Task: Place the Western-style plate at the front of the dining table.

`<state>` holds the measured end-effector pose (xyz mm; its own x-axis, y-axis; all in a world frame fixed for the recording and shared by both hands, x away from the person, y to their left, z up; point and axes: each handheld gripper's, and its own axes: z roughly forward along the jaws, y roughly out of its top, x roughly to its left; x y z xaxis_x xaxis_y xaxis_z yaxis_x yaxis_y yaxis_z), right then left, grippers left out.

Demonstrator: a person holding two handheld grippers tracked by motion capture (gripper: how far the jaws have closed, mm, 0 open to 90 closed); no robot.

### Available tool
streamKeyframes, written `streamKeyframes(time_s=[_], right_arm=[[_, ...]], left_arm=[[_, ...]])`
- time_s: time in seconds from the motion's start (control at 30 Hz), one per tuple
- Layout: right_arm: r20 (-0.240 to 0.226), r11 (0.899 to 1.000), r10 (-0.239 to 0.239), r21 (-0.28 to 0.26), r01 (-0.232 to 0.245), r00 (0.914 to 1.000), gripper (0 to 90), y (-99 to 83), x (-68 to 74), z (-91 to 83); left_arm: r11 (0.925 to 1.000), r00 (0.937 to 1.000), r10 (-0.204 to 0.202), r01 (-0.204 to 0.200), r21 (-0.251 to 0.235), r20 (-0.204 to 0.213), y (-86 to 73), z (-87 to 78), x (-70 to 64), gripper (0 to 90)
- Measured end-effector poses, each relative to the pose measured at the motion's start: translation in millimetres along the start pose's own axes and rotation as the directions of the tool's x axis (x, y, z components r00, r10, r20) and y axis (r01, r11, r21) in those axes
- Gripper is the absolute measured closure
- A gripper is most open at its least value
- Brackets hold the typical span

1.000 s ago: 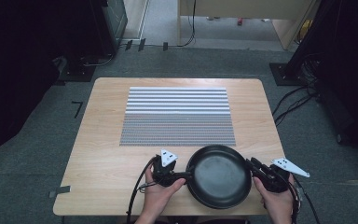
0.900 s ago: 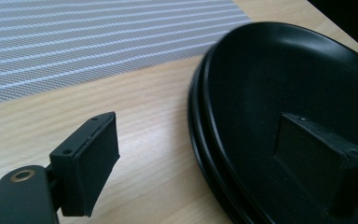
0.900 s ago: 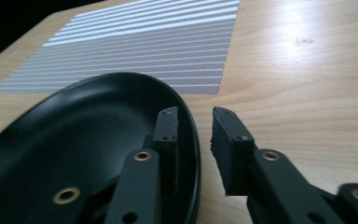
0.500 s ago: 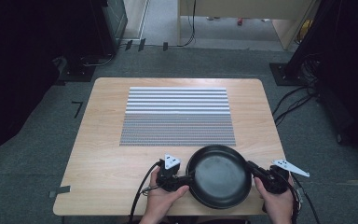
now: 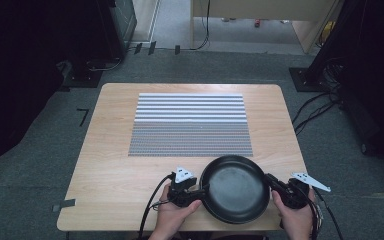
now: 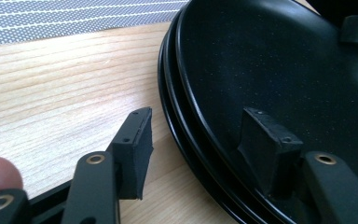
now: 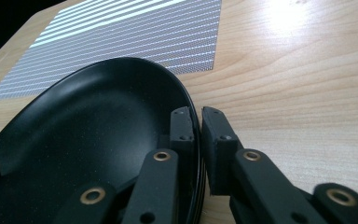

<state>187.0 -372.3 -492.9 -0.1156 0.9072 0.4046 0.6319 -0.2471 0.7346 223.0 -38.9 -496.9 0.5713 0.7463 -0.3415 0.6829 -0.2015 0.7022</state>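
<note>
black pan (image 5: 236,189) shifted slightly right, toward the table's near edge

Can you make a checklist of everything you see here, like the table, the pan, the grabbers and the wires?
Surface: light wooden table, with a grey striped mat lying flat mid-table.
Job's things: black pan at the near edge, below the mat.
Clutter: nothing seen.
Grippers: left gripper open, its jaws straddling the pan's rim; right gripper shut on the opposite rim.
Cables: a black cable trails from the left gripper; more cables lie on the floor at right.
Surroundings: grey carpet, dark stands to both sides.
</note>
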Motion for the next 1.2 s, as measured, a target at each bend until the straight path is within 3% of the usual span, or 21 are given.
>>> streamKeyframes(time_s=[0.1, 0.27, 0.87, 1.2], right_arm=[[-0.004, 1.0, 0.024, -0.002, -0.024, 0.9997, 85.2, -0.1, -0.4, -0.4], [0.007, 1.0, -0.009, 0.004, 0.009, 0.9999, 85.1, -2.5, 7.4, 2.1], [0.046, 1.0, -0.025, -0.004, 0.025, 0.9986, 85.5, -4.5, 15.0, 2.9], [0.031, 0.998, -0.058, 0.006, 0.058, 0.9978, 85.2, -7.7, 24.5, 7.8]], left_arm=[[1.0, 0.9996, -0.004, 0.003, 0.008, 0.028, -1.6, 1.1, -1.0, 48.9], [0.9995, 0.9987, -0.03, 0.031, -0.002, 0.041, -3.2, 0.5, 1.7, 51.0], [0.9994, 0.9992, -0.03, 0.03, -0.017, 0.027, -3.9, -1.2, -1.2, 52.0], [0.9989, 0.9977, -0.04, 0.041, -0.023, 0.054, -2.3, -5.4, 0.9, 52.7]])
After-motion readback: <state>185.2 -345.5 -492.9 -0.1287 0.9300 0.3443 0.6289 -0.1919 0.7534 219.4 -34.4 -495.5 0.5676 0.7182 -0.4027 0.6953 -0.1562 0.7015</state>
